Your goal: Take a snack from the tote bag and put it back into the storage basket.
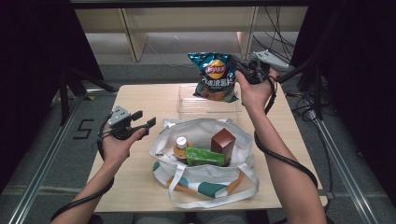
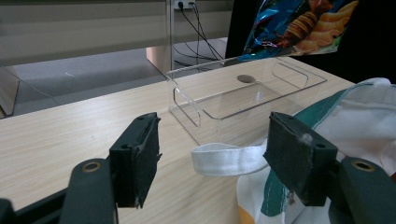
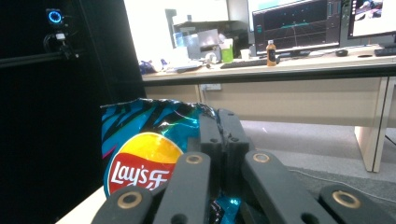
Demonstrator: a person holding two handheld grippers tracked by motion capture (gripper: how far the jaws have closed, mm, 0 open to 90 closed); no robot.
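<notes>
left claw [image 1: 145,119]: jaws apart, nothing between, held low and level
right claw [image 1: 239,66]: jaws pressed together, raised, forearm outstretched

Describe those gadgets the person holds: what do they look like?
Each hand carries a black claw: the left claw and right claw have two flat jaws with brass-coloured rivets, a grey three-cornered plate on top and a black cable trailing along bare forearms, with no sleeves.

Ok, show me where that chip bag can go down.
Free: the clear tray under the chip bag, and bare table left of it. Crowded: the tote bag, packed with a bottle and boxes.
</notes>
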